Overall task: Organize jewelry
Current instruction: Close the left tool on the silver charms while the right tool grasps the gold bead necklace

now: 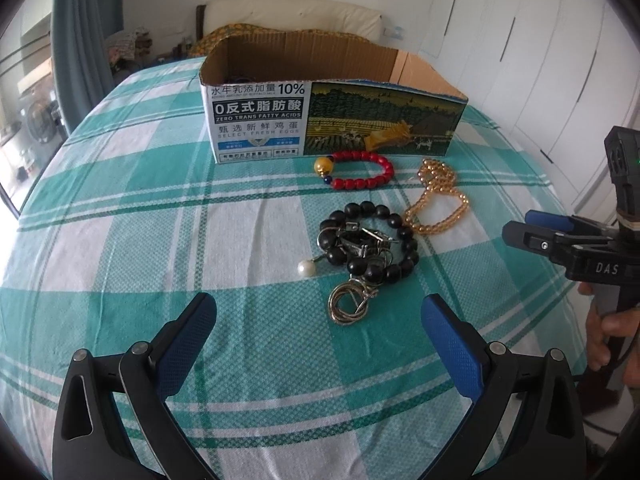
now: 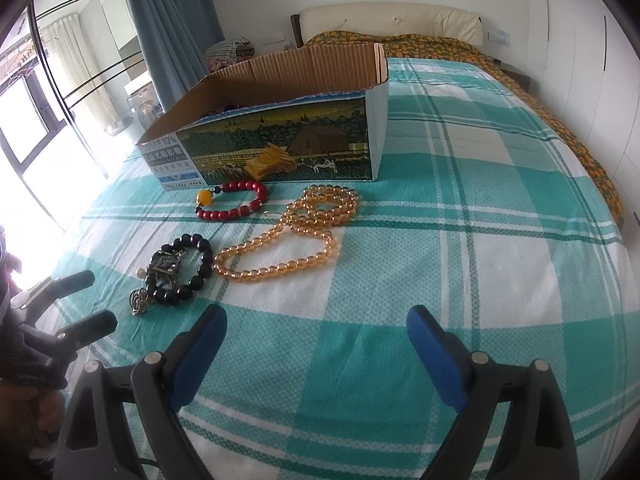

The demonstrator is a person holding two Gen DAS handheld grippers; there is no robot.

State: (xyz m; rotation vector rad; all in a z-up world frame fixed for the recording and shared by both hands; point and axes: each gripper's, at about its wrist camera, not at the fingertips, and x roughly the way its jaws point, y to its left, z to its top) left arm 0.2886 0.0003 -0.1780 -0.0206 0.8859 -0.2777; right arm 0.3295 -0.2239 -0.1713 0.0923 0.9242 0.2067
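The bed (image 1: 120, 220) carried an open box (image 1: 332, 120) at the far side, likely the jewelry's destination. Near it lay a gold necklace (image 2: 280, 240), red bracelet (image 1: 356, 170) and black bracelet (image 1: 368, 244). Left claw (image 1: 318, 320) and right claw (image 2: 316, 332) hung wide open, empty.

The left gripper (image 1: 318, 320) hovers with its blue-padded fingers (image 1: 452, 344) spread wide, holding nothing; the right gripper (image 2: 316, 332) hovers likewise agape and empty, gripped by a bare hand (image 1: 608, 332)
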